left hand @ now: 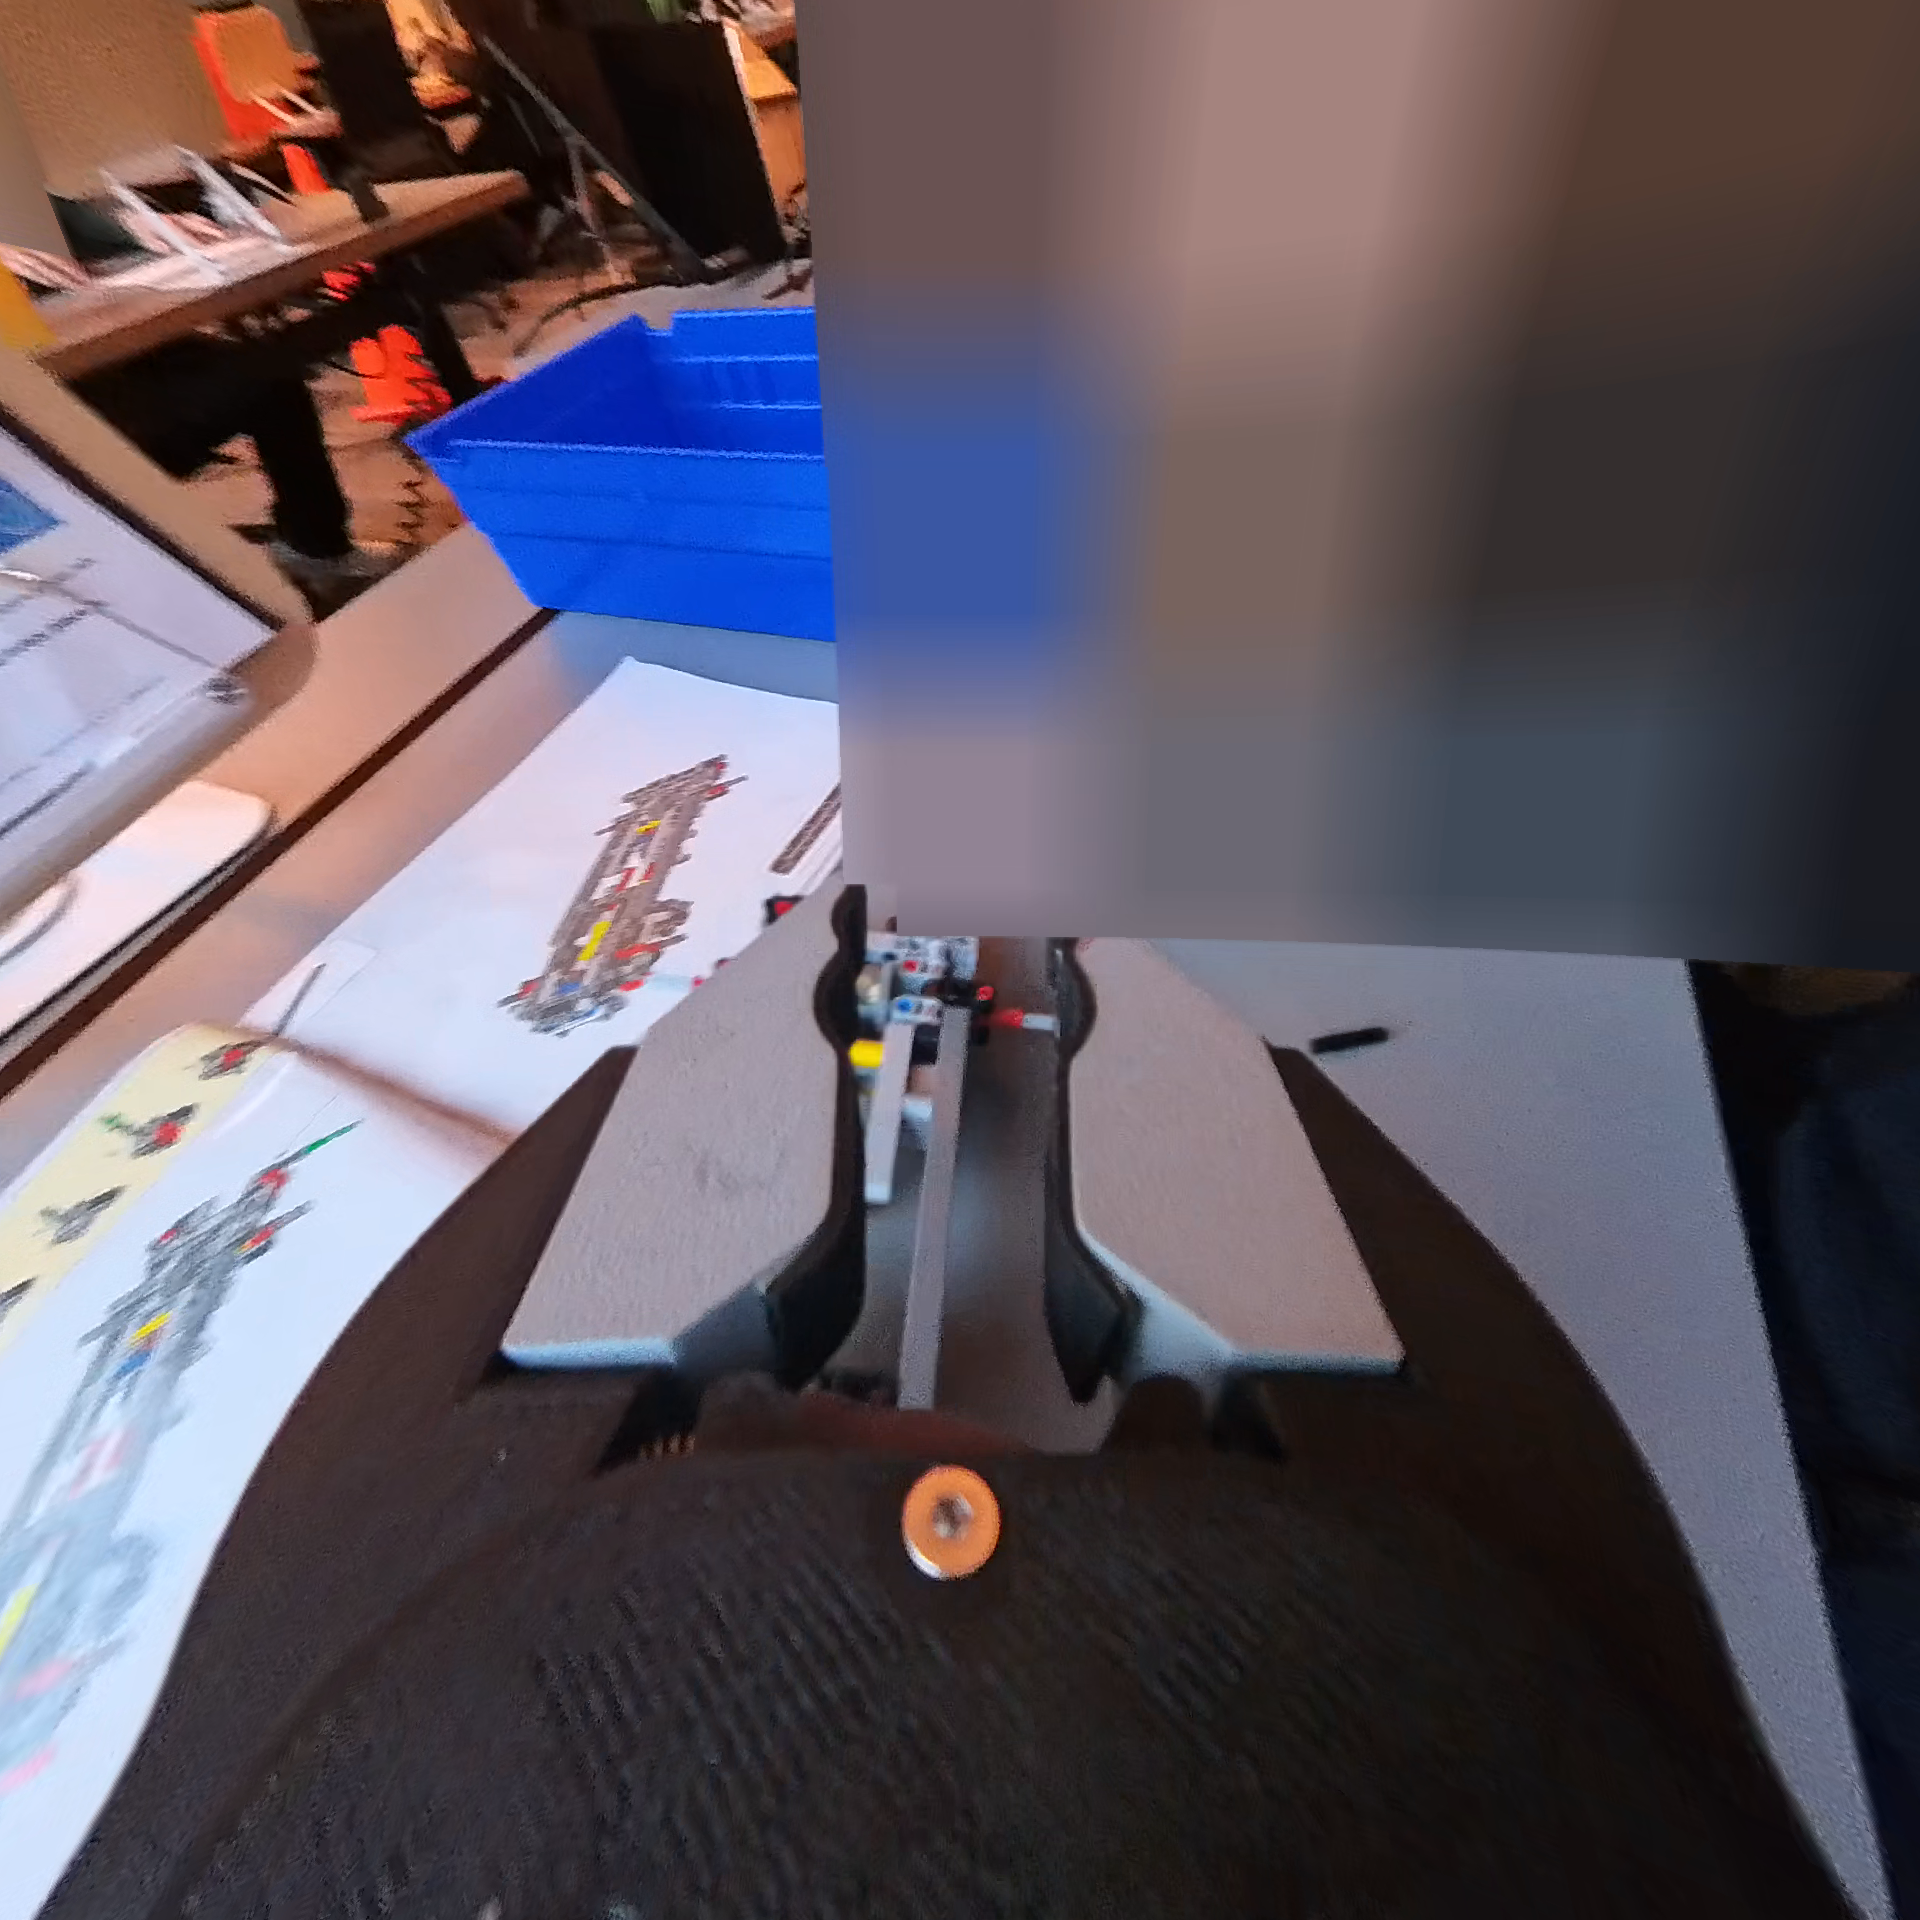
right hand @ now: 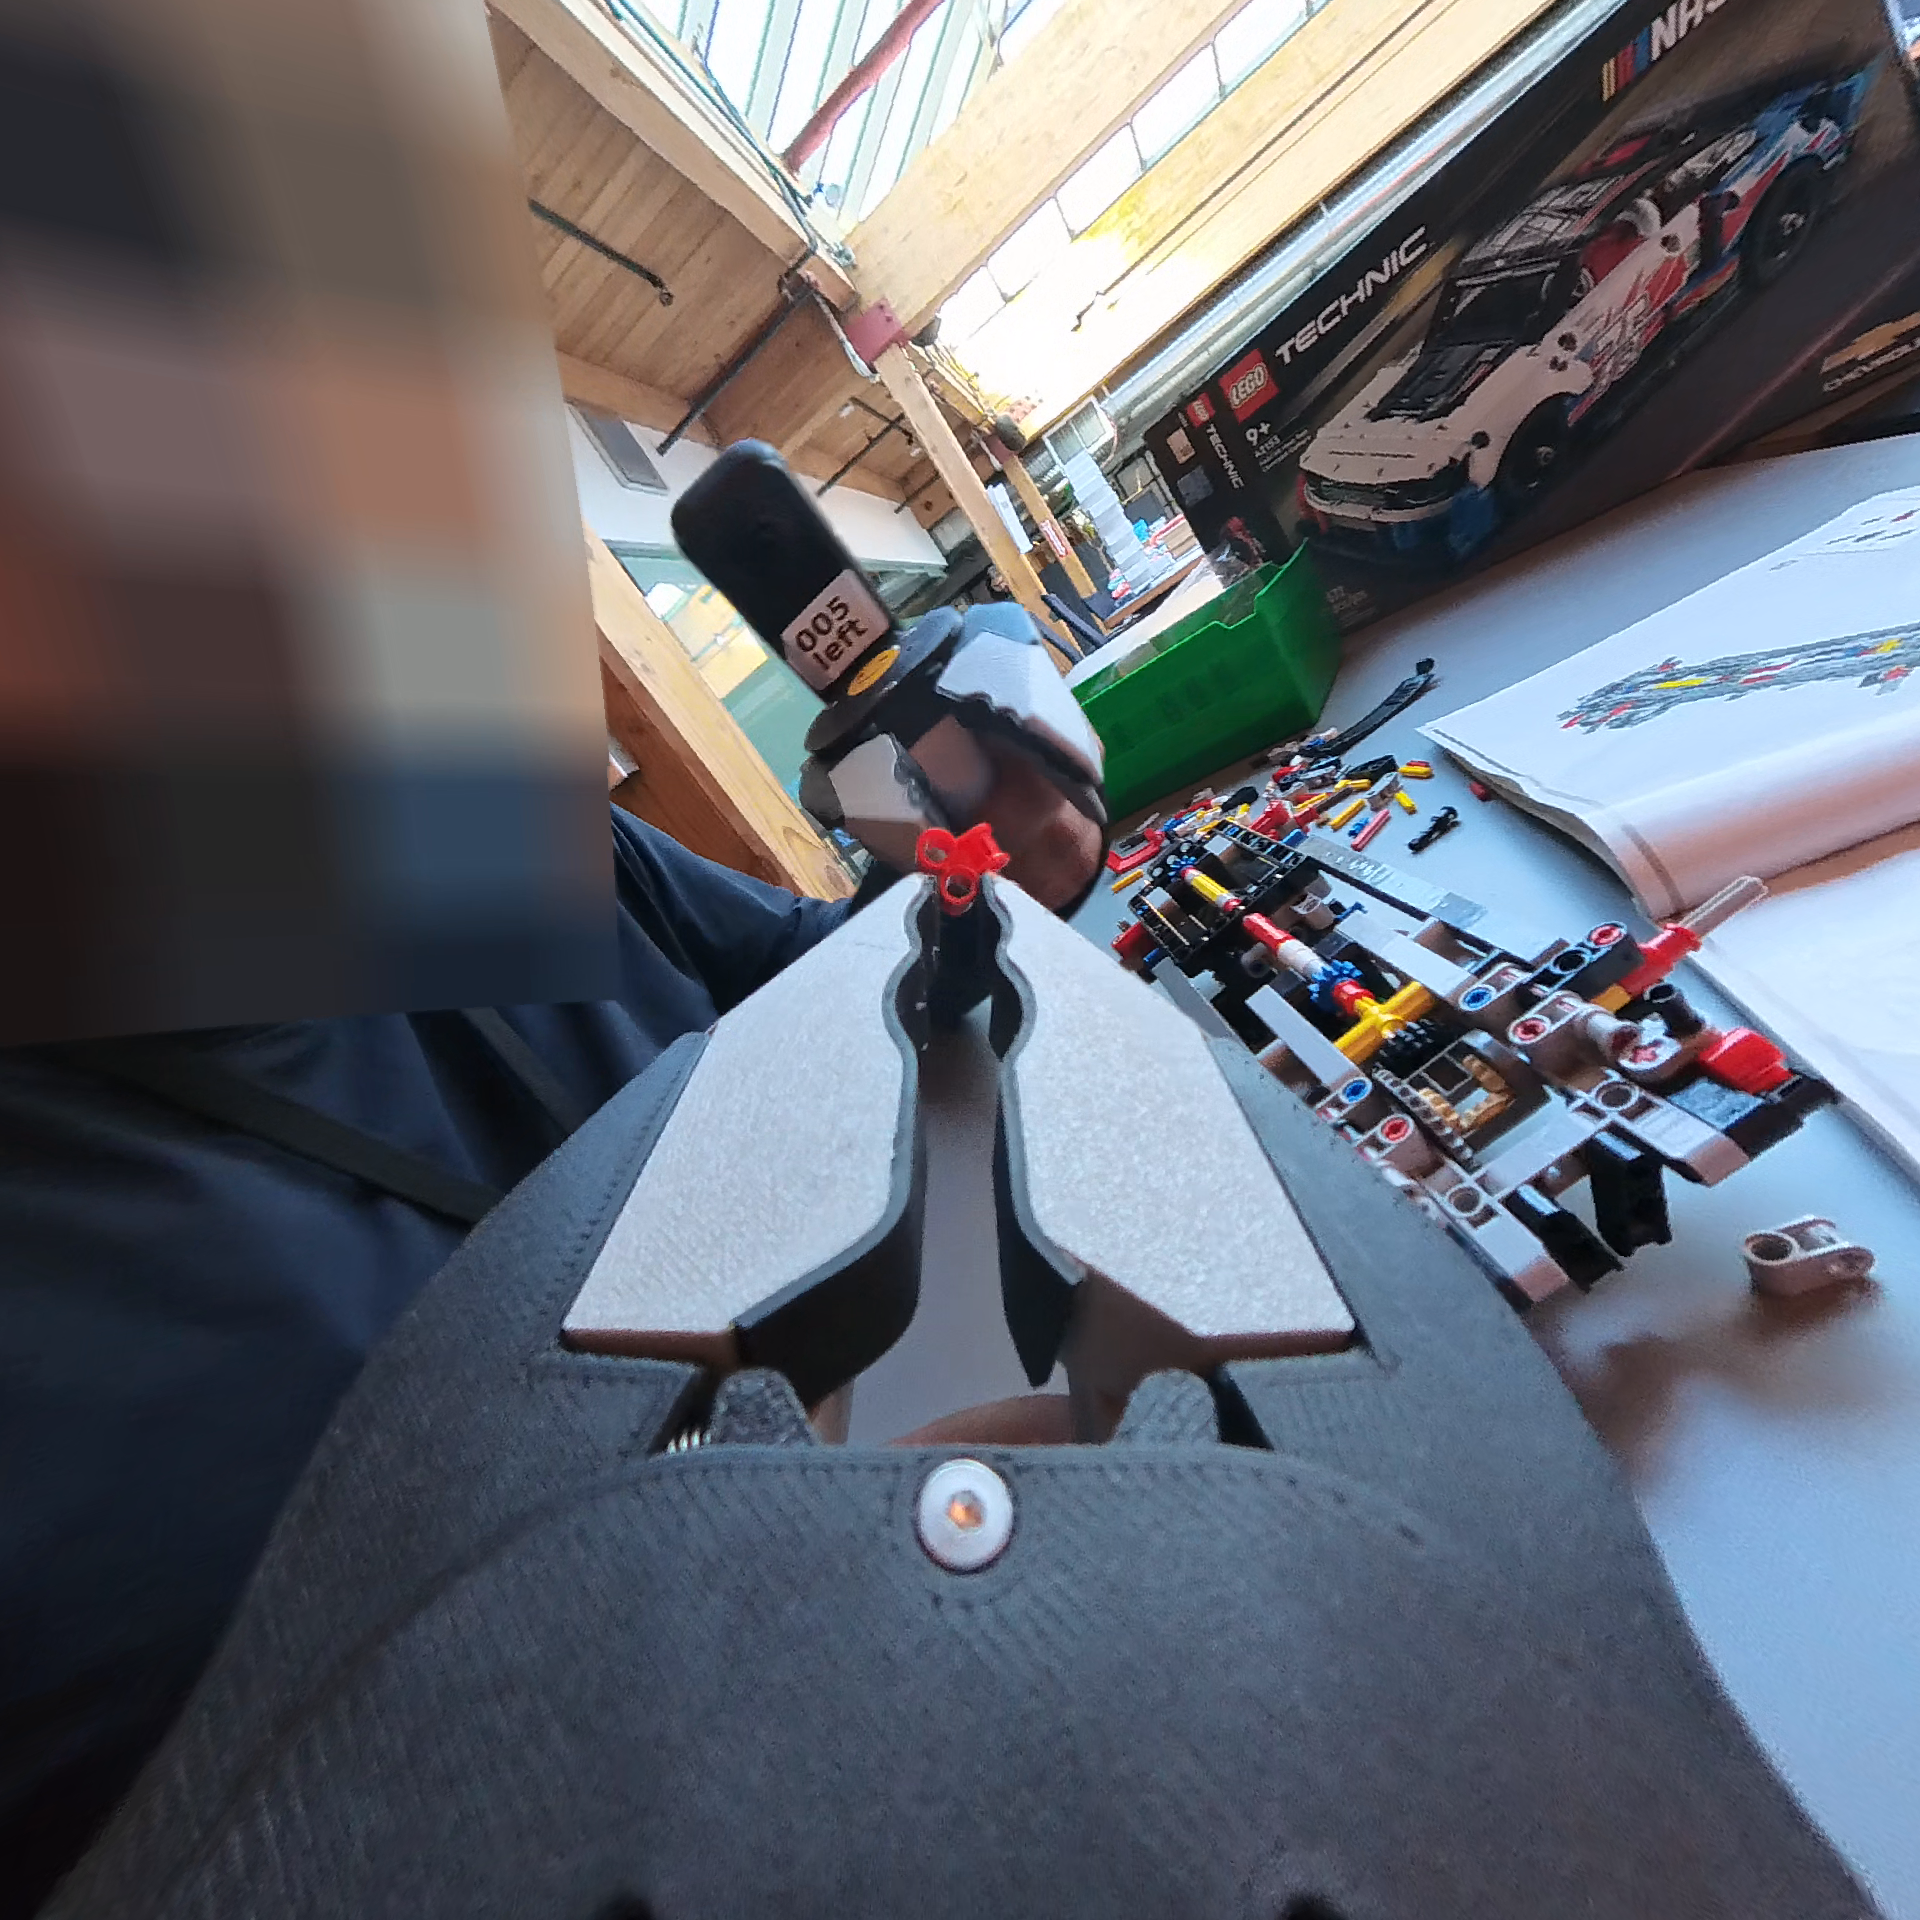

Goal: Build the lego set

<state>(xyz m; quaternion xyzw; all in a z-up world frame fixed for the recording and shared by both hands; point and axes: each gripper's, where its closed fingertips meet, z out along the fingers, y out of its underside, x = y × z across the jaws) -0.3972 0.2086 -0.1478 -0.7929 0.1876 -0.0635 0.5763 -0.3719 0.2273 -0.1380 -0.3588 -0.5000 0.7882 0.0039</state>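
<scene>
Table point(right hand: 1714, 1455): grey; it carries everything I see, with a second table point(left hand: 260, 270) behind it in the room
Box point(right hand: 1558, 312): big black carton with a race car pictured, standing at the table's far edge
Bins: blue bin point(left hand: 644, 499) ahead of my left gripper; green bin point(right hand: 1216, 675) beside the box
Booklet point(left hand: 582, 862): open instruction pages, lying left of my left gripper
Model point(right hand: 1455, 1049): long grey and black brick frame with red, blue and yellow pins, flat on the table right of my right gripper; loose parts point(right hand: 1340, 790) scattered beyond it; one grey connector point(right hand: 1808, 1259) lies apart, near its close end
Left gripper point(left hand: 961, 997): partly open; the model's grey beam point(left hand: 935, 1195) runs between the fingers; I cannot tell whether the pads press it
Right gripper point(right hand: 956, 894): nearly closed, fingertips pinching a small red connector point(right hand: 961, 857), raised off the table
</scene>
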